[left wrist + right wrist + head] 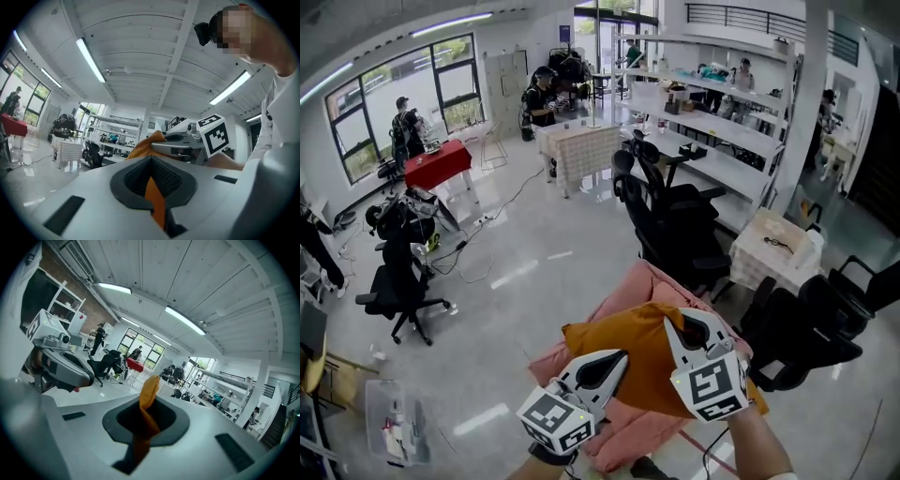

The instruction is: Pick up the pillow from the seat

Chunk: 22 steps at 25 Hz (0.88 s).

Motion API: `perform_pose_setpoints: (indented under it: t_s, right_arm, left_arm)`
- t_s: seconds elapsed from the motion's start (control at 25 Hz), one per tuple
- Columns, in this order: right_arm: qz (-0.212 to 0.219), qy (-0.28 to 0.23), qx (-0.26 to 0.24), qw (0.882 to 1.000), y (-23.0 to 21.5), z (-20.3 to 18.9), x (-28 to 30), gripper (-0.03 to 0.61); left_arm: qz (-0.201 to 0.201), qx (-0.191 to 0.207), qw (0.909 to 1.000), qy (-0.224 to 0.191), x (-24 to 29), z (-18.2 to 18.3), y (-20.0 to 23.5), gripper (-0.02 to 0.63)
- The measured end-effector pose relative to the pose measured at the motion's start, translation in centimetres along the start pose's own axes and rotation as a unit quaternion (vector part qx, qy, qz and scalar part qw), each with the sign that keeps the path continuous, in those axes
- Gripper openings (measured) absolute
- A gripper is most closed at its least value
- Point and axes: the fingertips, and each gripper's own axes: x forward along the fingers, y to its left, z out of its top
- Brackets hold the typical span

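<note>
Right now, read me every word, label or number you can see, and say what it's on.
No readable text anywhere.
On the left gripper and right gripper, the cubes carry only black-and-white square patterns, no letters.
The small blue sign by the far doorway is too small to read.

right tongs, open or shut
Shut on the orange pillow: the right tongs pinch a fold of its fabric between them.

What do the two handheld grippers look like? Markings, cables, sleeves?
The left gripper and the right gripper are white shells with dark grey jaw pads. Each carries a cube with black-and-white square markers. No cables are clearly visible. The person wears a white short-sleeved top.
</note>
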Motion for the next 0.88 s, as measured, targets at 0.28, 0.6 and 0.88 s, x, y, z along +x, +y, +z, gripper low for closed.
perform_pose_setpoints:
  t_s: [0.28, 0.6, 0.88]
  right_arm:
    - [-0.012, -0.025, -0.010, 1.000, 0.3, 3.4, -1.5, 0.026]
    - [-0.023, -0.038, -0.019, 0.999, 1.1, 4.7, -2.4, 0.025]
    - [-0.020, -0.034, -0.023, 0.999, 1.9, 4.4, -2.6, 0.025]
  left_arm:
    - [0.003, 0.017, 0.9998, -0.012, -1.4, 2.6, -0.6, 0.011]
    - [0.012, 0.025, 0.9994, -0.022, -2.5, 3.9, -1.0, 0.011]
    - [0.013, 0.026, 0.9994, -0.020, -3.0, 3.9, -1.3, 0.011]
